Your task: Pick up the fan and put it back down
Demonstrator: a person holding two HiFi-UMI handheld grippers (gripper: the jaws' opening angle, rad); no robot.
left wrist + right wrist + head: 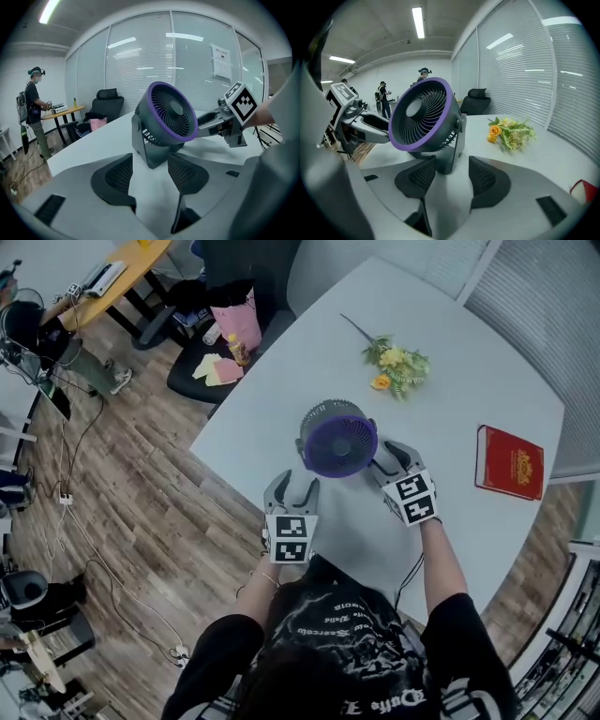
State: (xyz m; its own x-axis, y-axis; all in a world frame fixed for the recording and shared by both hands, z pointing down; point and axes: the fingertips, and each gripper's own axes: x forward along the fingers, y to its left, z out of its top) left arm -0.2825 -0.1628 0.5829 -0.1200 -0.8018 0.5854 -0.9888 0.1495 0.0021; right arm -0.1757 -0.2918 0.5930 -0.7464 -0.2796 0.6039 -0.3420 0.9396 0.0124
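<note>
Nearest, seen from above: left hand-held gripper (pixel 295 486) and right hand-held gripper (pixel 384 460), set on either side of a small grey fan (pixel 338 439) with a purple ring. Both with jaws spread wide and empty, pads pressing on nothing. Just beyond each pair of jaws, in line with the gap: the fan's stand, upright on the white table (pixel 469 343), head tilted back. Farther along the table: a bunch of yellow flowers (pixel 398 365) and, well apart to the right, a red book (pixel 510 463). Past the table edge: a black office chair (pixel 107 99), wooden floor (pixel 141 484), a person (pixel 35 108) at a far desk.

Lift apparently not under way, judging by the open jaws and standing fan.

Risks from here:
- Uneven squeeze from the two sides, tipping a top-heavy fan toward its tilted head.
- Pads landing on the ring or grille instead of the stand, sliding off smooth plastic.
- One side rising sooner than the other, twisting the fan loose and dropping it onto the table.
</note>
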